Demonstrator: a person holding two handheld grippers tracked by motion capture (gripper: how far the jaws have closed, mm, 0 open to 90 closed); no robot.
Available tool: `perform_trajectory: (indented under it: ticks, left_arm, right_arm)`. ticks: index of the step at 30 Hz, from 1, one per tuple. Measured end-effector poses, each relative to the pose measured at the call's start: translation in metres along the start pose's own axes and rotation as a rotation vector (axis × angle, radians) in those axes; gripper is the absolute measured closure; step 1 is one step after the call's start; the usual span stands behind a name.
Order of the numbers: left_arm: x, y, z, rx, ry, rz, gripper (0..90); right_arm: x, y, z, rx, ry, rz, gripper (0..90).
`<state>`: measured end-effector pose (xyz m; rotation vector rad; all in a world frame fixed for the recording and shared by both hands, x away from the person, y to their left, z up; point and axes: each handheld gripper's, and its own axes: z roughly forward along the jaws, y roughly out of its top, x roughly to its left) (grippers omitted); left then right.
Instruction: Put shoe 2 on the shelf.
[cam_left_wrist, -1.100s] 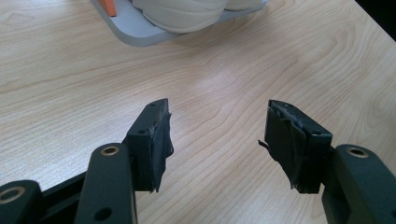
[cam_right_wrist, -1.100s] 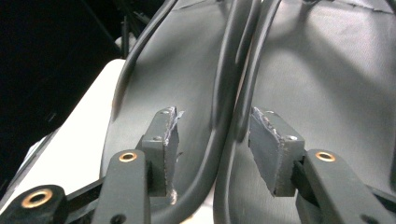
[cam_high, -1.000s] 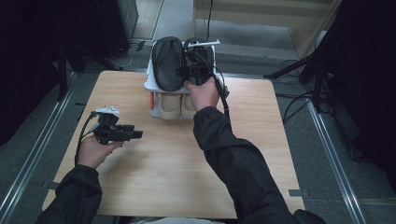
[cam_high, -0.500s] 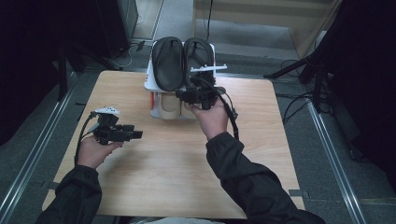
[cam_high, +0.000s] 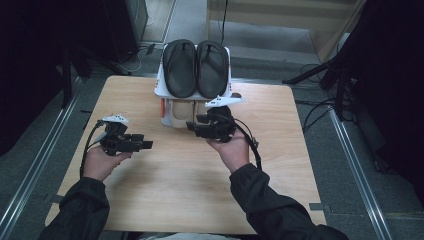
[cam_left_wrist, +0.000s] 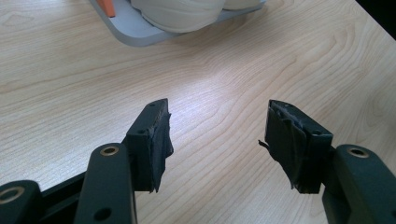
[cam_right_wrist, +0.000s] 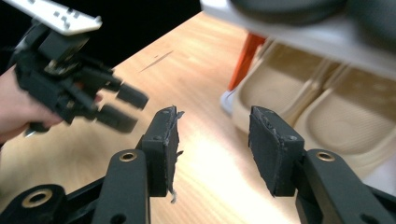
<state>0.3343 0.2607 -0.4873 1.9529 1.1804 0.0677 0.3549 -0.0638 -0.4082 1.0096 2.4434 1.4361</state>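
High view is showing the right tool (cam_high: 192, 127) hanging over the desk (cam_high: 280, 165), jaws standing wide with nothing between them, just before a white two-tier rack (cam_high: 227, 82). Black sandals (cam_high: 196, 67) are lying on the top tier; beige sandals (cam_right_wrist: 327, 116) are sitting underneath. Left tool (cam_high: 146, 145), well apart, is gaping wide and empty.

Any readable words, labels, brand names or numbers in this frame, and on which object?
None can be read. The black sandals on the white two-tier shoe rack, the beige sandals on its lower tier and the light wooden table show no lettering. The white plate with small dark marks on the left gripper is too blurred to read.
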Motion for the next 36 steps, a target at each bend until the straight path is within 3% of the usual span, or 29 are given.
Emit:
perform_trajectory:
  ticks: [17, 24, 30, 33, 36]
  left_arm:
    - [-0.006, 0.000, 0.004, 0.004, 0.015, 0.018, 40.8]
    - [-0.011, 0.000, 0.007, 0.004, 0.040, 0.033, 40.9]
    - [-0.012, 0.000, 0.008, -0.004, 0.055, 0.016, 39.8]
    - [-0.014, -0.001, 0.008, -0.028, 0.045, 0.010, 36.7]
    - [-0.018, -0.001, 0.011, -0.020, 0.045, 0.026, 34.6]
  right_arm:
    - [-0.024, -0.067, -0.010, 0.036, 0.046, -0.037, 53.0]
    - [-0.027, -0.082, -0.013, 0.035, 0.052, -0.027, 52.1]
    - [-0.031, -0.091, -0.017, 0.022, 0.060, -0.005, 51.4]
    - [-0.033, -0.092, -0.017, 0.019, 0.060, -0.005, 46.6]
    - [-0.034, -0.093, -0.017, 0.017, 0.068, 0.002, 43.9]
